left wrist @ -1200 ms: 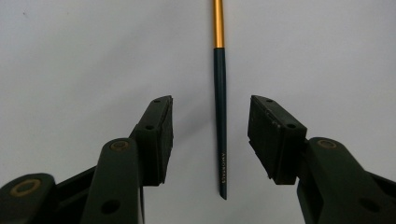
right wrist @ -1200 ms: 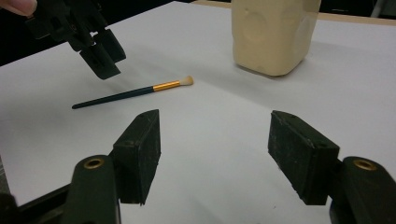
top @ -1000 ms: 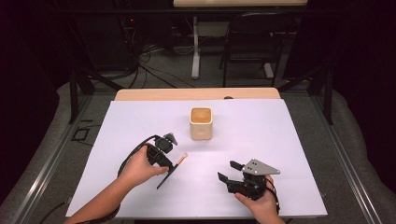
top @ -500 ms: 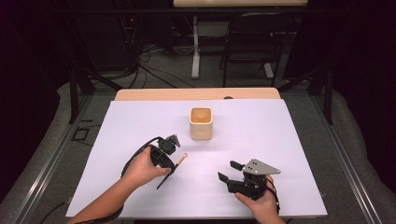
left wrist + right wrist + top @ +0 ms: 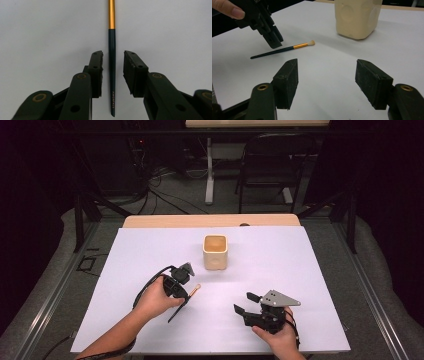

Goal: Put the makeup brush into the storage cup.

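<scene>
Left hand-held gripper (image 5: 112, 72), jaws closing but not gripping, straddles slim dark-green, gold-banded brush (image 5: 111, 50)

Lone cup (image 5: 215, 252) beyond brush (image 5: 186, 297)

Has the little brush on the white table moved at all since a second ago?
No. The brush lies at the same spot below-left of the cream cup. The left gripper has just been closing its jaws around the handle, with the pads not yet pressing.

The brush (image 5: 112, 62) carries small pale lettering near the end of its dark handle. It seems to read "AMORTALS". The print is tiny.
</scene>
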{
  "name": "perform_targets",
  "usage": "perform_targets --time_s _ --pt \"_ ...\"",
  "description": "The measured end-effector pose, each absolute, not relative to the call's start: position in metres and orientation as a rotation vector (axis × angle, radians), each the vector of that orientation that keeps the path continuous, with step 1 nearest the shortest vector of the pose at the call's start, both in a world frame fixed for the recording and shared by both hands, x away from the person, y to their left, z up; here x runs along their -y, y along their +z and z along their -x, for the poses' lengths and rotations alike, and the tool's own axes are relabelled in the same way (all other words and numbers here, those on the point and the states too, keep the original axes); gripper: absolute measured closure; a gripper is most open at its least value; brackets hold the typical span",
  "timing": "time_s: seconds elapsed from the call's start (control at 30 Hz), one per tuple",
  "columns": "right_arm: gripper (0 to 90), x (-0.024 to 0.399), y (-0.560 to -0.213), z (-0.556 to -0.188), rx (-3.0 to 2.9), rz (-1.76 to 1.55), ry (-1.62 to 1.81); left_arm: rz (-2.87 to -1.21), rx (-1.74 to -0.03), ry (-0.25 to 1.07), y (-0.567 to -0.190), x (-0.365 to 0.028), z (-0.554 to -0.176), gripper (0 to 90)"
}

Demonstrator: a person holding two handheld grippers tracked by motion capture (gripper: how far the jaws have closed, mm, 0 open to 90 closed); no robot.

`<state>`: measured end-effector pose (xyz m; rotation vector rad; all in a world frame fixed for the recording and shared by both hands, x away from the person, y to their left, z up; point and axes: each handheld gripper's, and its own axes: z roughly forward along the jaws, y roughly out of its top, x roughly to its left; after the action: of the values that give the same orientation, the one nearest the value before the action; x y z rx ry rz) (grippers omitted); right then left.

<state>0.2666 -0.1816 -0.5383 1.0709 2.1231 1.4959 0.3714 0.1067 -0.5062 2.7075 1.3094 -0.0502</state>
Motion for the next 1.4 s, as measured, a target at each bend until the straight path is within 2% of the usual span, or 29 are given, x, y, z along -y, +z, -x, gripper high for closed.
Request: perform_targets --time_s 0.33,1.4 --pt "34.7 0.183 -0.539 -0.268 -2.117 -1.082 1.503 -2.723 -1.322 -0.036 -0.512 -0.1 -0.378 73.5" --pt "35.0 0.182 -0.541 -0.27 -2.11 -1.088 1.53 -2.733 -1.367 -0.048 -0.521 -0.092 -0.38 79.4"
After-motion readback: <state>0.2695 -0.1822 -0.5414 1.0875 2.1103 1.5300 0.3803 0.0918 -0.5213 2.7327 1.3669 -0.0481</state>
